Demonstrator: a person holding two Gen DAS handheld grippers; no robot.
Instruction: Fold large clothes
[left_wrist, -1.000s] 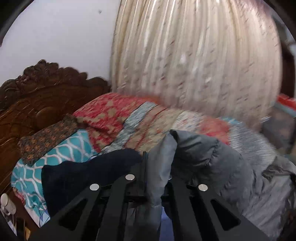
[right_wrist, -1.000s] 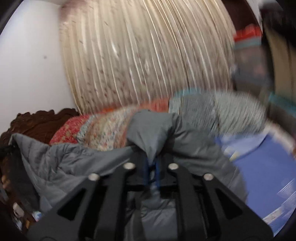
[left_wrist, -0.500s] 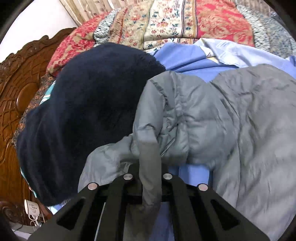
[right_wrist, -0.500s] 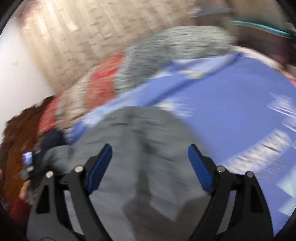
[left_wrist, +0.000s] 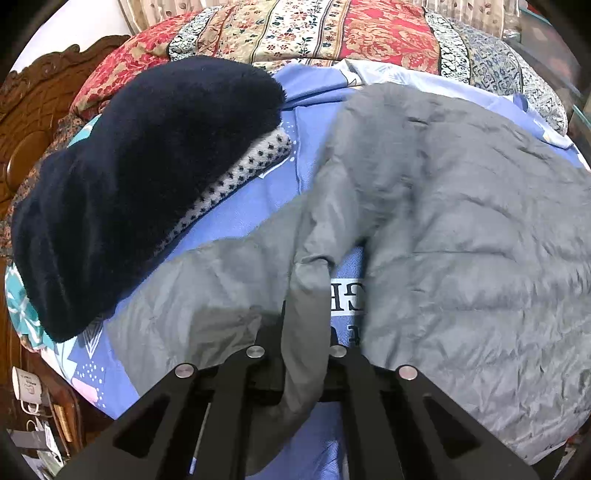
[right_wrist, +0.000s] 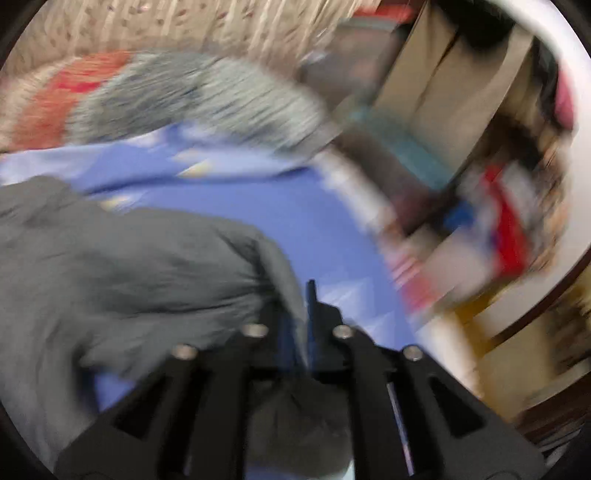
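Grey jacket (left_wrist: 461, 229) lay spread on blue bedsheet (left_wrist: 258, 206) | left gripper (left_wrist: 306, 332) clamped tight on its edge | right gripper (right_wrist: 299, 325) pinched a fold too, view blurred | navy fleece (left_wrist: 140, 177) beside

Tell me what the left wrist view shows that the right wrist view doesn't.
Only the left wrist view: a dark navy fleece lying over a spotted knit, a carved headboard, a mug, and the left hand-held gripper shut on a jacket fold.

Only the right wrist view, heavily blurred: room clutter beyond the bed's edge, and the right hand-held gripper shut on the jacket's edge.

Both: the grey jacket on the blue sheet, and the patterned quilt.
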